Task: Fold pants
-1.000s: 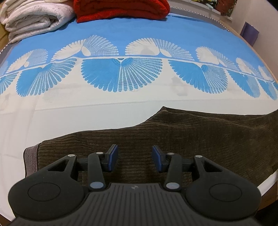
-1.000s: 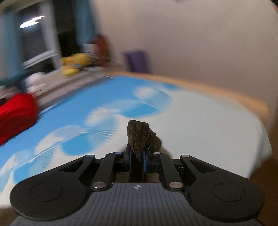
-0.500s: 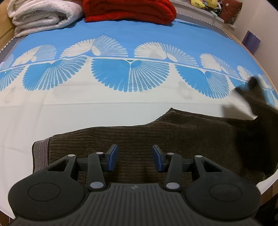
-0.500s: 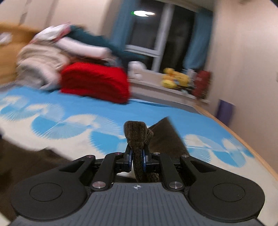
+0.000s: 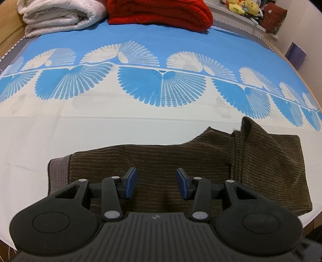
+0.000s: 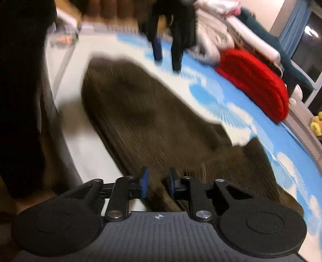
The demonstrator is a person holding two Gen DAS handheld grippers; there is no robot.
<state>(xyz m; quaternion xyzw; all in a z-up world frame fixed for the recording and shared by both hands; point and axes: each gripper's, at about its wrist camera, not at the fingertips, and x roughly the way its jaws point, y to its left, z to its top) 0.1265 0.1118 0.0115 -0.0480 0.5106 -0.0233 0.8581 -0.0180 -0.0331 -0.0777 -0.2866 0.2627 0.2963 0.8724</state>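
**A:** Left wrist view is the sharp one for you. Your left gripper (image 5: 156, 182) hovers over the brown corduroy pants (image 5: 161, 161) with its blue pads (image 5: 129, 182) spread wide, nothing between them. The pants lie along the near edge of the bed sheet (image 5: 100, 131), on its white part, with the grey waistband (image 5: 58, 173) at the left end. At the right end the leg is doubled back over itself, and one corner of it (image 5: 246, 127) sticks up, a bit rumpled. You also get the folded white blanket (image 5: 60, 16) and the red blanket (image 5: 161, 14) side by side at the far end of the bed, well apart from the pants.

**B:** Right wrist view is pretty smeared, but it gives you stuff the left one doesn't. Your right gripper (image 6: 157, 184) sits low over the folded end of the pants (image 6: 140, 116), jaws parted with a gap between the blue pads (image 6: 144, 184). Fabric shows through the gap, but the pads don't pinch it as far as you can see. From here the pants run lengthwise away from you, and your left gripper (image 6: 167, 52) shows up at the far end as two dark fingers pointing down, one with a blue pad. The red blanket (image 6: 255, 80) is off to the right. Too blurry to tell whether those far fingers touch the cloth.
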